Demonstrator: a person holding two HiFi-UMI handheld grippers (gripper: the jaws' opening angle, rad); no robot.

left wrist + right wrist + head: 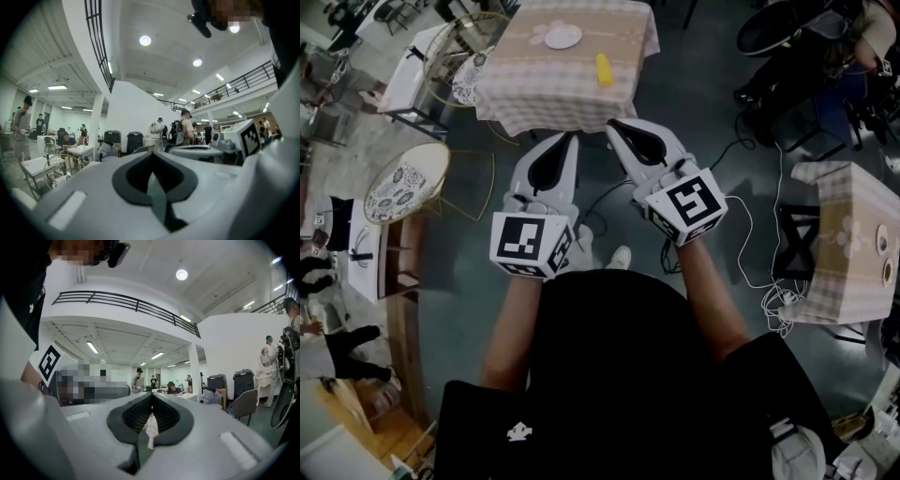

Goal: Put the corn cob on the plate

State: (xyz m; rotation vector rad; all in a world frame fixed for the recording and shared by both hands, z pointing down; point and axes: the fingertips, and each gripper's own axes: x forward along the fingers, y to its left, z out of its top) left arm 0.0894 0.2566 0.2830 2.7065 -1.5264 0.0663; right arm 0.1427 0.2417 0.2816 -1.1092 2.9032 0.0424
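Grey floor spreads below me, with a checked-cloth desk (534,89) ahead. On it the white plate (562,37) sits left of the yellow corn cob (604,69), which lies on the cloth, apart from it. My left hand-held gripper (567,141) and right hand-held gripper (614,125) are both closed with nothing between the jaws. Each cube bears black-and-white square markers.

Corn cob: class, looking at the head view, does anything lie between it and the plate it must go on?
Nothing visible does. The corn cob lies on the checked tablecloth, apart from the plate and to its right, with only bare cloth between them.
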